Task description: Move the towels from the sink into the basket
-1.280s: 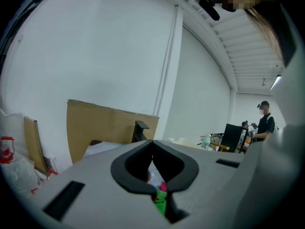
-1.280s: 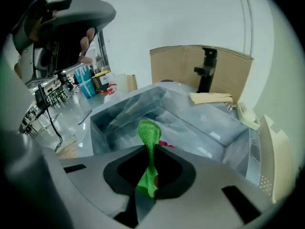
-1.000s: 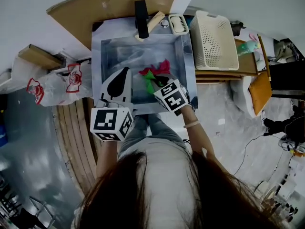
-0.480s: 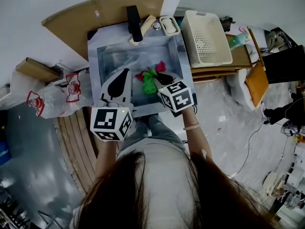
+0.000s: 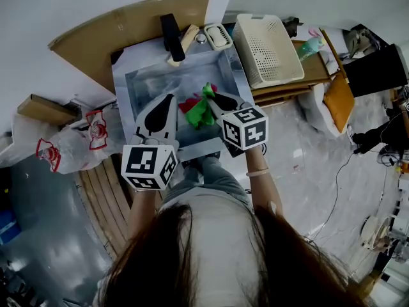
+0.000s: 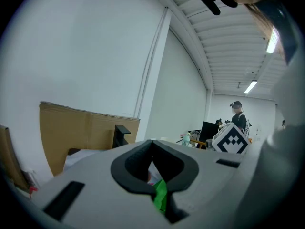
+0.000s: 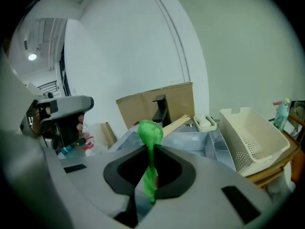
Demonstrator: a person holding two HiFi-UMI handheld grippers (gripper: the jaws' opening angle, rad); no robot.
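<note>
A steel sink (image 5: 146, 83) holds a red towel (image 5: 189, 105). My right gripper (image 5: 215, 97) is shut on a green towel (image 5: 203, 111) and holds it up over the sink's right half. In the right gripper view the green towel (image 7: 150, 133) sticks up in a bunch between the closed jaws of that gripper (image 7: 151, 149). My left gripper (image 5: 169, 97) hovers over the sink's left half, jaws shut with nothing in them. In the left gripper view its tips (image 6: 152, 142) meet. The cream basket (image 5: 265, 50) stands to the right of the sink.
A black faucet (image 5: 169, 37), a wooden stick (image 5: 186, 38) and a soap dish (image 5: 218, 36) line the sink's back edge, with cardboard (image 5: 128, 19) behind. A plastic bag (image 5: 70, 146) lies on the floor at the left. A green bottle (image 5: 308, 47) stands beyond the basket.
My right gripper has risen and rolled, lifting the green towel up off the red towel. The left gripper has stayed about where it was.
</note>
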